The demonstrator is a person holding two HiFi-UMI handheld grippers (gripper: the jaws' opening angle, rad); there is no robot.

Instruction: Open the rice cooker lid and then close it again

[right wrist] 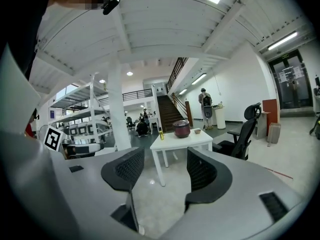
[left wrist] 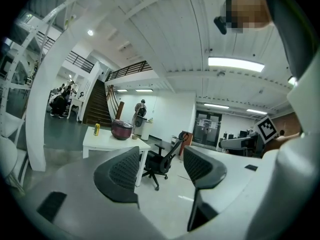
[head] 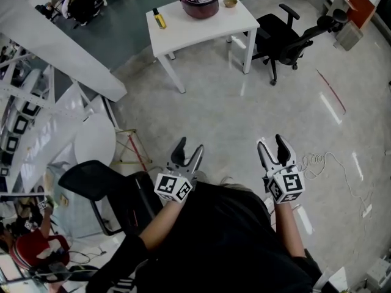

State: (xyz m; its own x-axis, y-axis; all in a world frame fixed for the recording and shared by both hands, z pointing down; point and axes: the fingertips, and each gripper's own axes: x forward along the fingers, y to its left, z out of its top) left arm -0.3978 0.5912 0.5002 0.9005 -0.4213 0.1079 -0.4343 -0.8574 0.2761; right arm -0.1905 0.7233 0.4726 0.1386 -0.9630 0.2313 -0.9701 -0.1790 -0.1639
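Nothing of the task looks done yet. The rice cooker [head: 198, 0] sits on the white tabletop [head: 201, 26], far ahead of both tools, and its lid appears to be down. Opening it and shutting it again are both left to do, and I judge that the person must first cross the bare floor to get within reach.

The left hand-held gripper [head: 190, 146] is held out in front of the person's body with its jaws spread wide. In the left gripper view nothing stands between them: only floor shows in the gap, the rice cooker is small and distant, ahead and off to the left of the jaws, and an office chair [head: 284, 38] stands beyond them.

The right hand-held gripper [head: 270, 141] is level with the left and just as wide open. It is also empty and touches nothing. In the right gripper view the tabletop and cooker lie almost straight ahead, just above the gap between the jaws.

A yellow can [head: 159, 20] and a small bowl [head: 230, 2] flank the cooker, both equally far from either gripper.
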